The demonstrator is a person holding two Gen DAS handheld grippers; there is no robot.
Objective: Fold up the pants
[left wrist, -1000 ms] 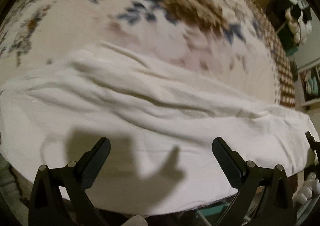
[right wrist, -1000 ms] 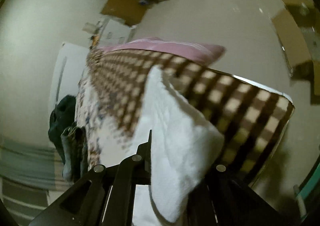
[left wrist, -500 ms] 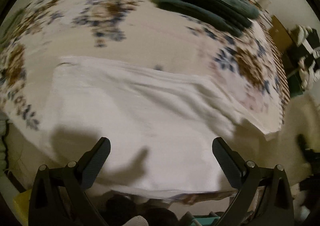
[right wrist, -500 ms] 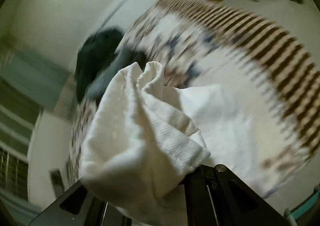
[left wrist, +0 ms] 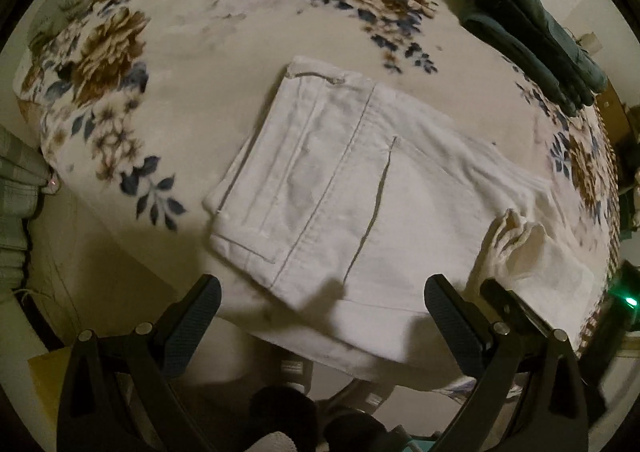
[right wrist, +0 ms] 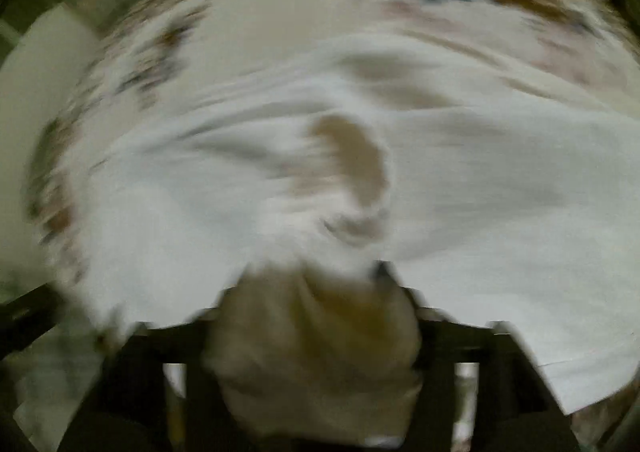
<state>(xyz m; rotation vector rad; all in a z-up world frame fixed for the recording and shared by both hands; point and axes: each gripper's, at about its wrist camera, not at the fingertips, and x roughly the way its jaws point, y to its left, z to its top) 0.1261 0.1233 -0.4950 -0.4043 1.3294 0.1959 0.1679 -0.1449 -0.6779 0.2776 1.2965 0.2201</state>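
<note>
A: Closest to the left wrist camera, what do you see?

B: The left gripper (left wrist: 322, 312), black with ribbed pads, hangs above the near edge of the bed with its jaws spread wide and nothing between them. Its shadow falls on the cloth just below.

A: And the other tool?

B: The right gripper (right wrist: 316, 316) is badly blurred in its own view. Its jaws are opening, and a bunched fold of pale fabric still sits between them; I cannot tell whether the pads press on it. From the left wrist view its black finger (left wrist: 516, 316) shows just right of the left gripper, beside a raised, crumpled lump of cloth.

A: Where are the trousers?

B: The white cotton pants (left wrist: 360, 187) lie flat on the cream bedspread with brown and blue flowers (left wrist: 224, 35), partly folded, with a stitched pocket and long seams facing up. Their near edge hangs slightly over the side of the bed; the crumpled end lies at the right.

A: Anything farther back?

B: A stack of folded dark green garments (left wrist: 532, 31) rests on the bedspread at the far right, well apart from the pants.
</note>
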